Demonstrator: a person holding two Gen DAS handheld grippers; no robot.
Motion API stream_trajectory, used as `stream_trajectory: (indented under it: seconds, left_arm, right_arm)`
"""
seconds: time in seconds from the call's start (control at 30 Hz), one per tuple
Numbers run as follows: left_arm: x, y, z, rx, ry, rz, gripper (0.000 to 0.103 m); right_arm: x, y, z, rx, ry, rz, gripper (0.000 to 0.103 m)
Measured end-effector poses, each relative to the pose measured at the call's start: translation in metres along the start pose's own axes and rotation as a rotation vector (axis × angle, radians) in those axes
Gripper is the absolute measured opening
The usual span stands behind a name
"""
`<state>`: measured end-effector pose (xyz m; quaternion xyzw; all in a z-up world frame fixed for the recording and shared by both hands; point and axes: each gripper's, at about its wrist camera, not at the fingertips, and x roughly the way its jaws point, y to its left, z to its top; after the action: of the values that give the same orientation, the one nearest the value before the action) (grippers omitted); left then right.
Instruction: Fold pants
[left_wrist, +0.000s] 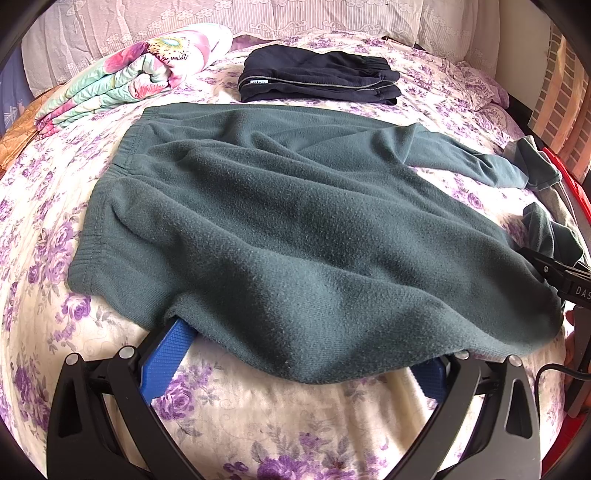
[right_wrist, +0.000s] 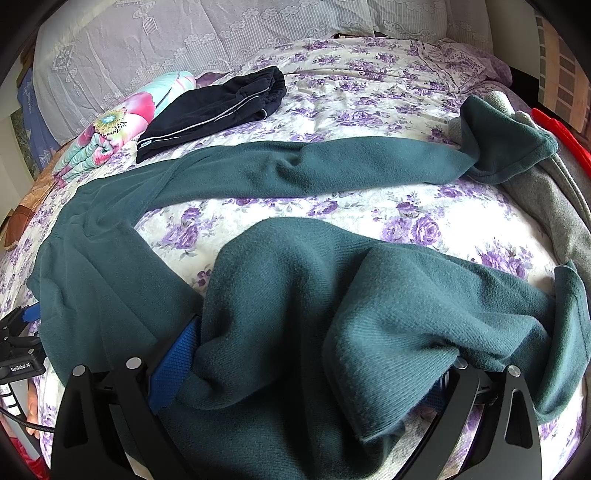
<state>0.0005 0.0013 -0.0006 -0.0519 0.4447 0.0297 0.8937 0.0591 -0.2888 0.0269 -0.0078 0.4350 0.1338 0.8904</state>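
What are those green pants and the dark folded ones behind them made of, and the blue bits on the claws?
The green pants look like fleece: matte, fuzzy nap with fine ribbing. The dark folded pants seem a smoother knit, possibly polyester, with a thin pale stripe; hard to be sure. The blue pads on the left claw look like ridged rubber or plastic.
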Motion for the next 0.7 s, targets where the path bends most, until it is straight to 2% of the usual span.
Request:
stream_trajectory:
  seconds: [0.7]
  left_arm:
    - [-0.0003, -0.0015, 0.0001, -0.005, -0.003, -0.008, 0.099]
  right_arm:
    - [0.0031, -0.0022, -0.0023, 0.001, -0.002, 0.002, 0.100]
